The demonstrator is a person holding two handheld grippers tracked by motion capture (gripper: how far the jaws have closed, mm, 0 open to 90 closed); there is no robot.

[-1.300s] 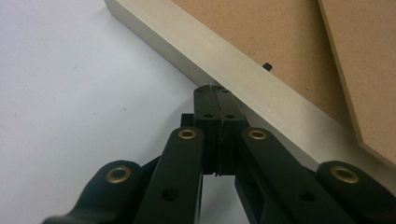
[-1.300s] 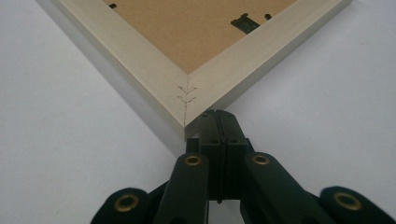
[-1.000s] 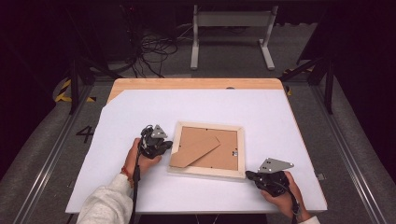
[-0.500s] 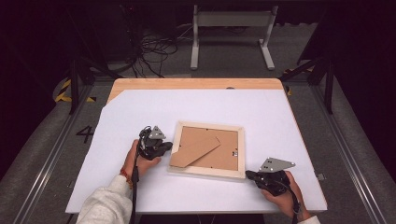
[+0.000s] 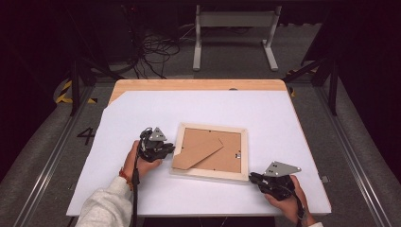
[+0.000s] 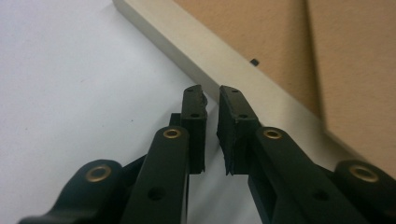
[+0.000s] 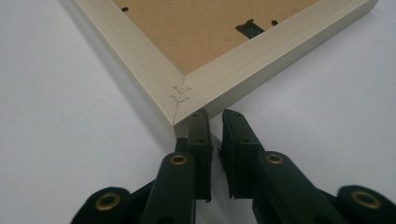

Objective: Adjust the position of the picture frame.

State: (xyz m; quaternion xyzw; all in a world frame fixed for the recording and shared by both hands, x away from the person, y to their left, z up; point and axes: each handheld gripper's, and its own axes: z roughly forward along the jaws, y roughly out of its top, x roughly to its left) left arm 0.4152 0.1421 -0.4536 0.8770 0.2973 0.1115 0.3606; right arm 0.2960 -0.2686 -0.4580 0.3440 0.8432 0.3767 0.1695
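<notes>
A light wooden picture frame [image 5: 208, 173] lies face down on the white table top, its brown backing board [image 5: 213, 153] and stand flap facing up. My left gripper [image 5: 171, 149] rests at the frame's left edge. Its jaws are shut to a thin slit with nothing between them, and the tips [image 6: 210, 93] almost touch the wooden rim [image 6: 219, 60]. My right gripper [image 5: 251, 177] sits at the frame's near right corner. Its jaws are likewise shut on nothing, with the tips [image 7: 215, 116] right against the mitred corner [image 7: 180, 95].
The white sheet [image 5: 236, 106] covers a wooden table whose bare far edge [image 5: 198, 84] shows. Beyond it are floor cables [image 5: 156, 47] and a white stand [image 5: 234, 21]. A small metal clip [image 7: 251, 29] sits on the backing board.
Both grippers have barely shifted, and the frame lies where it was.
</notes>
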